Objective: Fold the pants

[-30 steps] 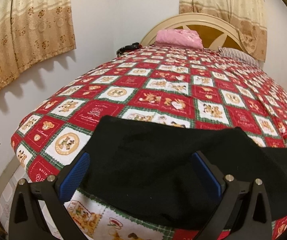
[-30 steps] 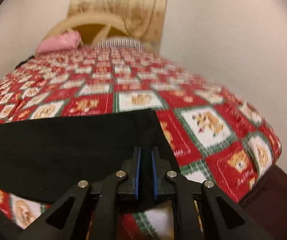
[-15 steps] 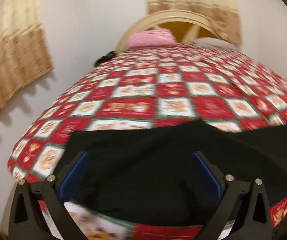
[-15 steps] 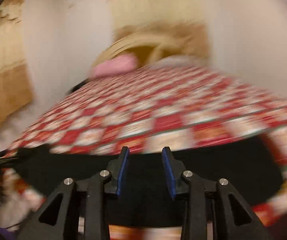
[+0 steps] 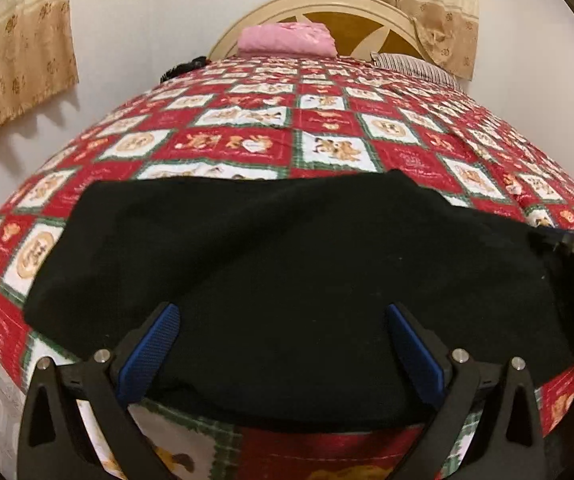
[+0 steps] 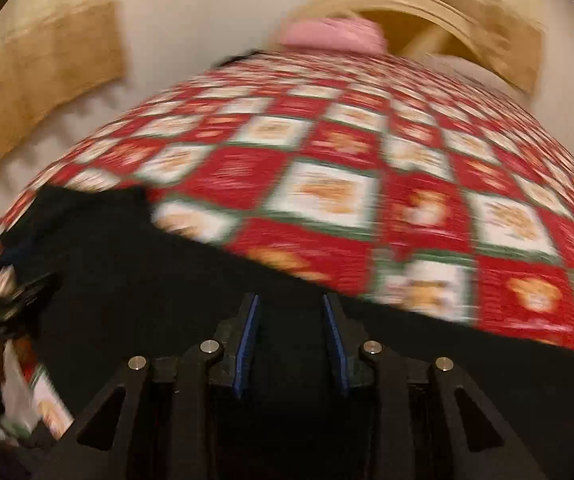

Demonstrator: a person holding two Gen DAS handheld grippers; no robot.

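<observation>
Across the bed's (image 5: 327,128) near edge lie black pants (image 5: 287,264) — both hand-held grippers, left (image 5: 283,344) and right (image 6: 291,336), hover open, empty; next, grasp 1 end.

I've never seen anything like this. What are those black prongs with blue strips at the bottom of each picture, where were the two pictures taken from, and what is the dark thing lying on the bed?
The prongs belong to two hand-held grippers; a person carries one in each hand. Each has a wide-angle camera looking along its fingers, so one picture is from the left gripper, the other from the right gripper. The blue strips are the gripping pads. Both look over a bed with a red and white patchwork bedspread, a pink pillow by the headboard. The dark thing is a pair of black pants, lying at the near edge, waiting to be folded. Neither gripper holds anything: both stand open above the cloth. The right picture is blurred.
</observation>
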